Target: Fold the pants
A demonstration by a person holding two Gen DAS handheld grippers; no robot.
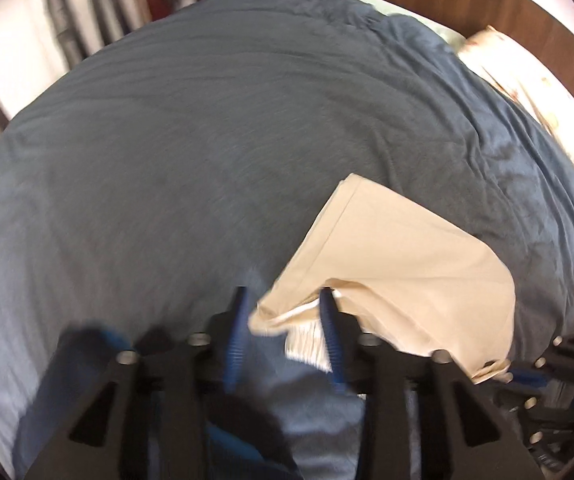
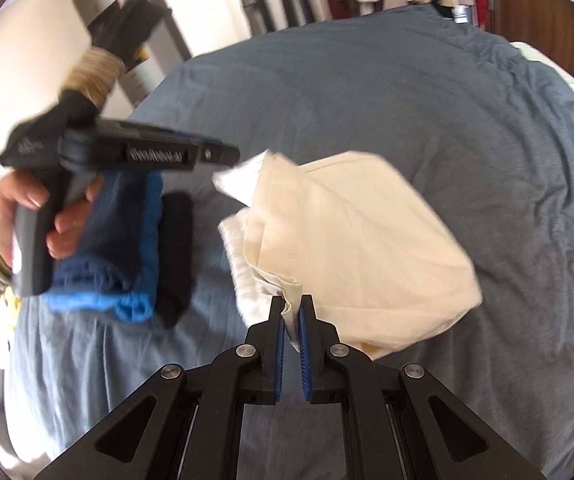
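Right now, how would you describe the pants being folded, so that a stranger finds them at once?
Look at the wide bed with the grey-blue cover. Near its close edge lie the pants, a folded cream bundle with white lining showing; the right claw pinches one edge. The stack of folded clothes beside them is blue and black, so the pants are the only pale garment.

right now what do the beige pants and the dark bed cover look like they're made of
Beige pants: thin matte woven cloth, likely cotton; it takes crisp creases, with a white lining showing. Dark bed cover: soft matte grey-blue fabric, maybe jersey or brushed cotton; it lies in shallow wrinkles without shine.
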